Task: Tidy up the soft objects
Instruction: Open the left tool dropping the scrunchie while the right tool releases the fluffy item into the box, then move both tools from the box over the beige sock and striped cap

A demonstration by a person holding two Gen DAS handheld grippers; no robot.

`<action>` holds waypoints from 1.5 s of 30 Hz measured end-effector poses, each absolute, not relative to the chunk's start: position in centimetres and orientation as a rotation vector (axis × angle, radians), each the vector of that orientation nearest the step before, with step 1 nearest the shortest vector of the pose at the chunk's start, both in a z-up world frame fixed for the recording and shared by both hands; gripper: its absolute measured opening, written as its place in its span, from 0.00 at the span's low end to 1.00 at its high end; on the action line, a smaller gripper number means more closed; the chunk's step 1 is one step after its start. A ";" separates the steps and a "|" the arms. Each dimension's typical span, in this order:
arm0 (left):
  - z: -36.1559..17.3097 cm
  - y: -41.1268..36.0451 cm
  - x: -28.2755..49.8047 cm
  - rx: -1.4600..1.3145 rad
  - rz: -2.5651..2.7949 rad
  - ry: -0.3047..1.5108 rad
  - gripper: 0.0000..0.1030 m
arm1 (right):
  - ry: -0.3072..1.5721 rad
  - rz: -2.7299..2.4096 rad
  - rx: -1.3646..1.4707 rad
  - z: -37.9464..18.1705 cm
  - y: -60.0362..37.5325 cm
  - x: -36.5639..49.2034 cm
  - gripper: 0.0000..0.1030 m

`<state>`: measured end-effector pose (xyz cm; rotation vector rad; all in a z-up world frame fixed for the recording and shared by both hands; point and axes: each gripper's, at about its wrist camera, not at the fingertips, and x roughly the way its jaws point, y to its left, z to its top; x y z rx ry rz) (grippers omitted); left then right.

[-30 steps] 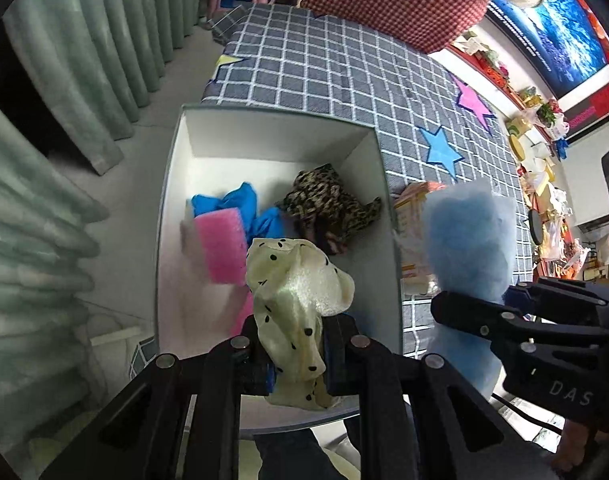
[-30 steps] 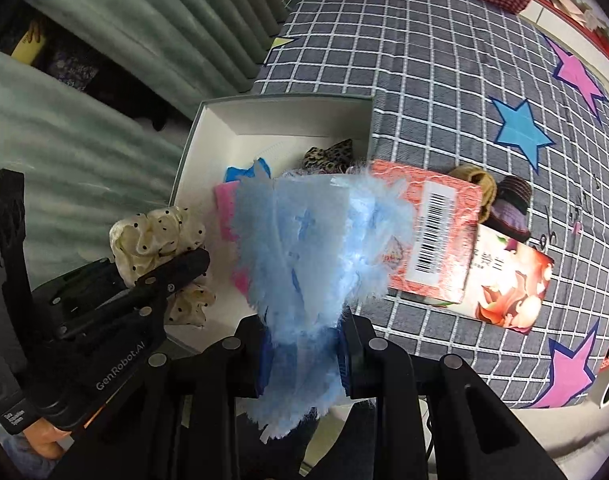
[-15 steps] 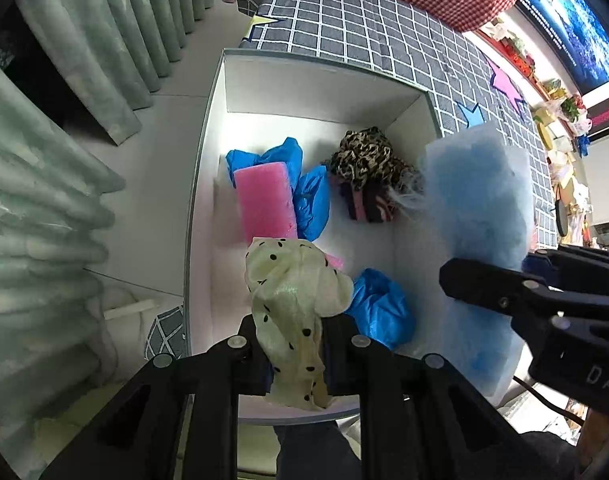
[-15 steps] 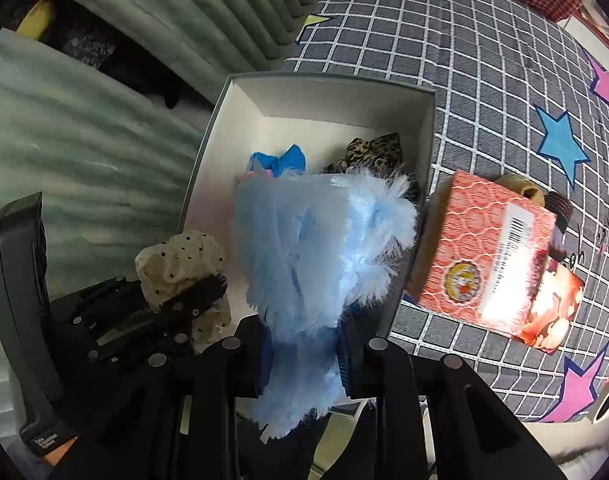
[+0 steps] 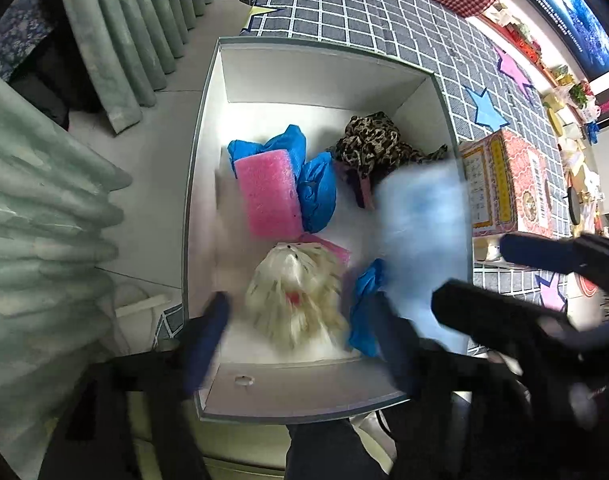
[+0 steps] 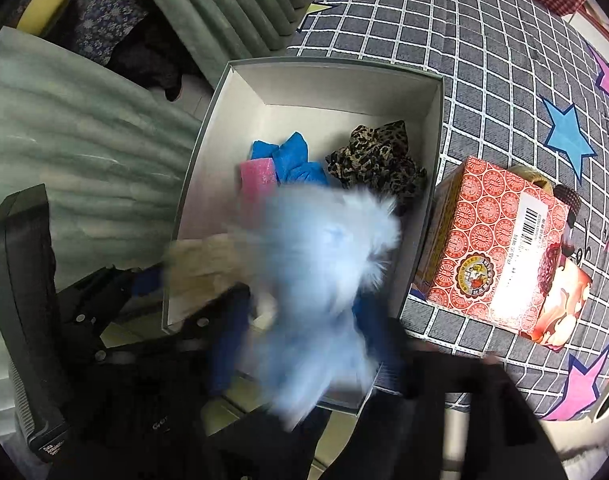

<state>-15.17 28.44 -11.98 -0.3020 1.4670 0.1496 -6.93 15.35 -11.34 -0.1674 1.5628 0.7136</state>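
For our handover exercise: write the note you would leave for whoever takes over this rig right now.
Left gripper: jaws have just been opening, cream polka-dot fabric scrunchie dropping free between them.
Right gripper: jaws also just opening, fluffy light-blue cloth released.
Both fall into the white cardboard box, alongside the pink sponge, blue cloths and leopard-print scrunchie.
Left: hair ties behind the red patterned carton.

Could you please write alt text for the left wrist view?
The open left gripper has just released a blurred cream dotted scrunchie over a white box holding a pink sponge, blue cloths and a leopard scrunchie.
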 end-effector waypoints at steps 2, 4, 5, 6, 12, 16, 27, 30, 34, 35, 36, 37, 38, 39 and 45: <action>-11.9 28.4 -15.2 -0.304 0.152 1.467 0.80 | 1.545 0.718 -0.161 -11.0 15.2 -7.0 0.80; -11.8 28.4 -15.2 -0.313 0.153 1.462 0.86 | 1.537 0.719 -0.155 -10.7 14.9 -6.9 0.80; -11.7 28.4 -15.1 -0.323 0.150 1.458 0.93 | 1.535 0.718 -0.150 -10.6 14.8 -6.8 0.82; -11.6 28.4 -15.1 -0.328 0.150 1.453 1.00 | 1.535 0.716 -0.142 -10.5 14.5 -6.7 0.87; -10.3 27.7 -13.7 -0.330 0.115 1.420 1.00 | 1.504 0.689 -0.072 -9.4 12.3 -5.8 1.00; -10.0 26.8 -13.0 -0.318 0.100 1.422 1.00 | 1.486 0.666 -0.040 -8.9 10.8 -5.2 1.00; -9.6 22.8 -10.7 -0.276 0.000 1.463 1.00 | 1.437 0.528 0.098 -7.8 3.1 -3.3 1.00; -9.0 21.3 -9.4 -0.233 -0.020 1.451 1.00 | 1.437 0.433 0.150 -8.3 -0.7 -2.3 1.00; -8.3 19.2 -7.5 -0.183 -0.043 1.438 1.00 | 1.471 0.313 0.224 -10.0 -5.4 -1.4 1.00; -8.1 18.6 -6.9 -0.166 -0.053 1.435 1.00 | 1.480 0.286 0.242 -10.5 -6.5 -1.1 1.00; -7.8 17.9 -6.2 -0.143 -0.061 1.431 1.00 | 1.484 0.270 0.249 -10.8 -7.3 -0.6 1.00; -7.7 17.3 -5.6 -0.124 -0.065 1.430 1.00 | 1.489 0.255 0.255 -11.2 -8.0 -0.3 1.00; -7.6 16.7 -4.9 -0.104 -0.069 1.429 1.00 | 1.492 0.244 0.258 -11.6 -8.5 0.0 1.00; -7.5 16.2 -4.3 -0.088 -0.071 1.430 1.00 | 1.497 0.230 0.262 -12.0 -9.0 0.5 1.00; -7.7 14.3 -0.4 -0.072 -0.044 1.451 1.00 | 1.544 0.208 0.264 -15.7 -10.0 4.2 1.00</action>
